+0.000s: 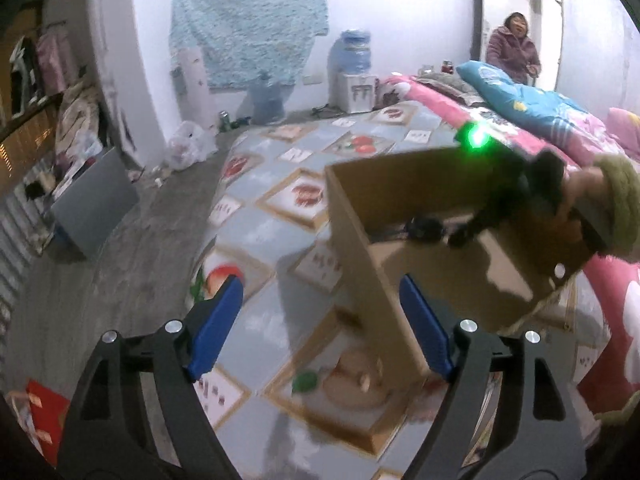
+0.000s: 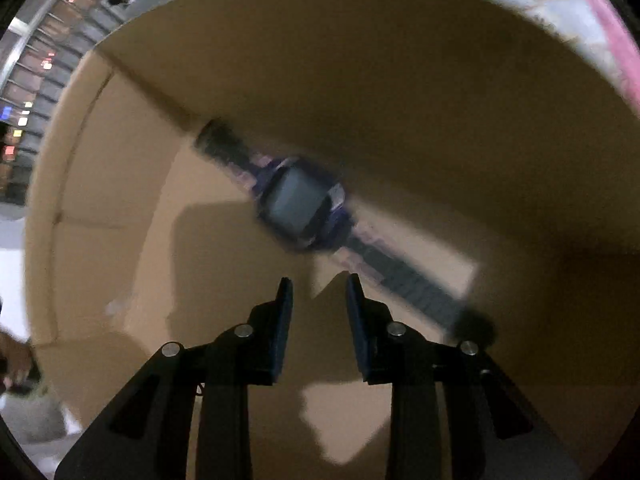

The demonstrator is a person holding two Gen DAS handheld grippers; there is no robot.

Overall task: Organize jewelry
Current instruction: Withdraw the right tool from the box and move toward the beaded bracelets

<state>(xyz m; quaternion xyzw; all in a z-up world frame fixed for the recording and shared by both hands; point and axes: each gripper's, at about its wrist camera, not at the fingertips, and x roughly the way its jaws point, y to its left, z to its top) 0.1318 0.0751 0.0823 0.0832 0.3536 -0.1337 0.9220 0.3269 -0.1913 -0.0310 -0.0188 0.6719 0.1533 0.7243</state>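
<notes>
A brown cardboard box (image 1: 372, 264) stands open-topped on the bed. My left gripper (image 1: 320, 320) is open wide, and the box's near corner stands between its blue pads (image 1: 218, 320), close to the right one, with neither pad pressing on it. A hand in a green sleeve (image 1: 616, 204) holds my right gripper down inside the box, its green light (image 1: 476, 136) glowing. In the right wrist view a dark blue watch (image 2: 300, 208) with a square face lies flat on the box floor (image 2: 120, 200). My right gripper (image 2: 318, 280) hangs just short of its strap, open a little, with nothing between the pads.
The bed carries a patchwork quilt (image 1: 272, 184) with pink and blue bedding (image 1: 532, 108) piled at the right. A person (image 1: 514, 48) sits by the far doorway. A water dispenser (image 1: 352, 76), a plastic bag (image 1: 188, 146) and a grey board (image 1: 96, 204) stand on the floor at left.
</notes>
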